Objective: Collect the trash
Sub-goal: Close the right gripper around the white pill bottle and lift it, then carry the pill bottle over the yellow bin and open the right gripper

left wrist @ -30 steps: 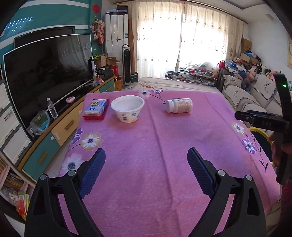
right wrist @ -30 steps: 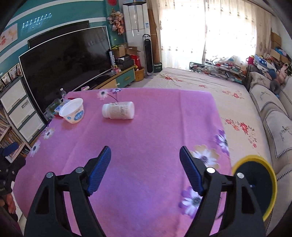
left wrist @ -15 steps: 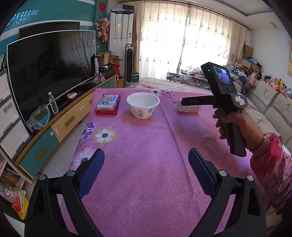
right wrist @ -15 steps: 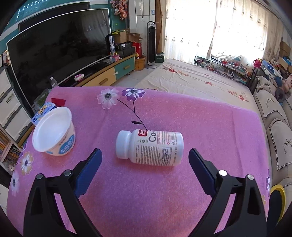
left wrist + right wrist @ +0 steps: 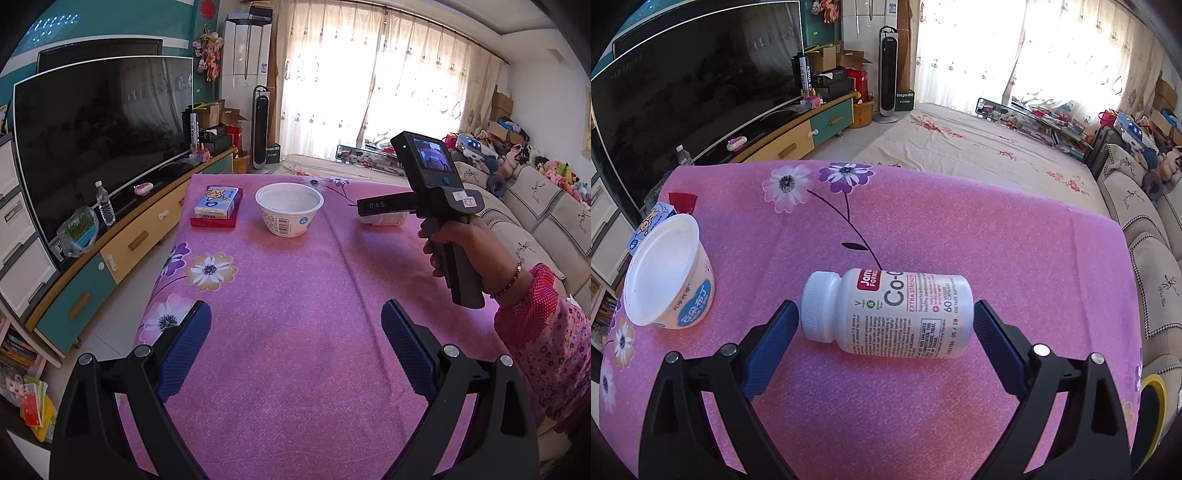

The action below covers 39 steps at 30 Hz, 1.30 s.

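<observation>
- Right claw [image 5: 886,325]: jaws wide, closing now. White pill bottle [image 5: 890,314] lies on its side betw the pads, nothing gripped yet.
- Bottle's cap end sits right at the left pad [image 5: 772,343], maybe touching, can't tell. Flat bottom sits just off the right pad, small gap.
- Grip runs end to end, the long way. Prob slippery: cap is narrower than the body, so bottle could pivot or squirt out.
- Better, imo: keep pads level w/ the bottle's middle, low to the pink cloth [image 5: 997,240], squeeze slow and even.
- Watch for rolling; it's round and free on the cloth.
- Yogurt cup [image 5: 666,273] stands to the claw's left, well clear. Small box [image 5: 218,201] beyond it.
- Left claw [image 5: 295,354]: wide open, empty, over bare cloth; cup well ahead of it.
- Yellow-rimmed bin [image 5: 1154,402], off the claw's right, is prob the drop spot.
</observation>
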Available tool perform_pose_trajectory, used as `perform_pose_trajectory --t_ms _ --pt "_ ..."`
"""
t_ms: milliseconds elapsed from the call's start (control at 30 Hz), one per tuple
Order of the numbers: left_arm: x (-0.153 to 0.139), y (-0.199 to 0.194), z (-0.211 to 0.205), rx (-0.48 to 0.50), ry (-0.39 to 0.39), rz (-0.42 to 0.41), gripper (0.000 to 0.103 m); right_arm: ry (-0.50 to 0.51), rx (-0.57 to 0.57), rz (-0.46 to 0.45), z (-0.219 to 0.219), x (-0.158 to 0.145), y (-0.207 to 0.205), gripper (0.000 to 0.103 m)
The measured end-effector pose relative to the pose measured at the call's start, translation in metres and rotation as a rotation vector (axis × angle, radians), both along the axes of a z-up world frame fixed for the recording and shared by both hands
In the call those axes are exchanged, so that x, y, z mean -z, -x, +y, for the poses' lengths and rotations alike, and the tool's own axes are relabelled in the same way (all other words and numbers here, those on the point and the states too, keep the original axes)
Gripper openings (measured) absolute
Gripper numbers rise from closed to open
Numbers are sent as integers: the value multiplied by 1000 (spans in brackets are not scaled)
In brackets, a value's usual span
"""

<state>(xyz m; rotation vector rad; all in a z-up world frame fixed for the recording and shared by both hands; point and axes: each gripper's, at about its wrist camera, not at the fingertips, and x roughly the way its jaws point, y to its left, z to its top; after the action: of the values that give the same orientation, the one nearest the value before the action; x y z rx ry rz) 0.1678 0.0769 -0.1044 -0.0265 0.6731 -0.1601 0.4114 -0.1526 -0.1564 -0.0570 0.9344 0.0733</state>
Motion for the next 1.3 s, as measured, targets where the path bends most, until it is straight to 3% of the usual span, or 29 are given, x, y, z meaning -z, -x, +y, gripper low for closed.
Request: perform_pose_trajectory --t_ms 33,300,533,700,867,1033,1300 --pt "0 0 -1 4 2 0 92 2 1 11 2 1 -2 80" --pt "-3 2 -4 8 -5 -1 92 -60 -19 -27 -8 -20 36 79" --pt "-7 6 -9 10 -4 -13 92 -87 -50 -134 -47 -68 126 79" --pt "-10 8 -21 30 5 -15 92 -98 36 -171 -113 -81 197 79" --pt "-12 10 -43 57 -12 -17 92 -70 239 -163 -209 -73 248 79" --pt "-12 11 -67 86 -18 -6 92 -45 421 -109 -294 -51 270 79" --pt "-21 17 -102 127 -52 -14 92 -57 513 -47 -355 -12 267 80"
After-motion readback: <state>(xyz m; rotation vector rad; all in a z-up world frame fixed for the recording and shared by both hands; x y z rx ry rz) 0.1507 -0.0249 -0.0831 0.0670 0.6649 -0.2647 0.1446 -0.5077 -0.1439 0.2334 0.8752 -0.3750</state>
